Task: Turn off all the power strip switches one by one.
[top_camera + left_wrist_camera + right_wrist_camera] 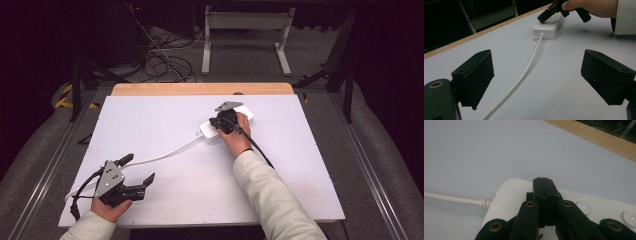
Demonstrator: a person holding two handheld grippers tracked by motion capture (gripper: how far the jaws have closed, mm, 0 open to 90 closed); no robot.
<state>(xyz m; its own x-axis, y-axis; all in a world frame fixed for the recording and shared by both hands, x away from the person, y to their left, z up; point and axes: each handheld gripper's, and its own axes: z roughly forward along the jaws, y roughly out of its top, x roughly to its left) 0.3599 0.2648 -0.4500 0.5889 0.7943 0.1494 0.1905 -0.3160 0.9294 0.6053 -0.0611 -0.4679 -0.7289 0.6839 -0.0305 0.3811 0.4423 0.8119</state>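
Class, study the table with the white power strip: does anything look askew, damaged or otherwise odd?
Nothing stands out. The power strip lies flat and intact, its cord trailing loosely; the right claw is shut above it.

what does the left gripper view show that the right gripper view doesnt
Left gripper view: the left gripper with its jaws standing wide apart, the long run of the white cord across the table, and the person's right hand holding the right gripper down on the white power strip.

Right gripper view: the right gripper's jaws pressed together close up, and round buttons on the strip's top.

Both: the power strip, its cord end, the white table and its wooden far edge.
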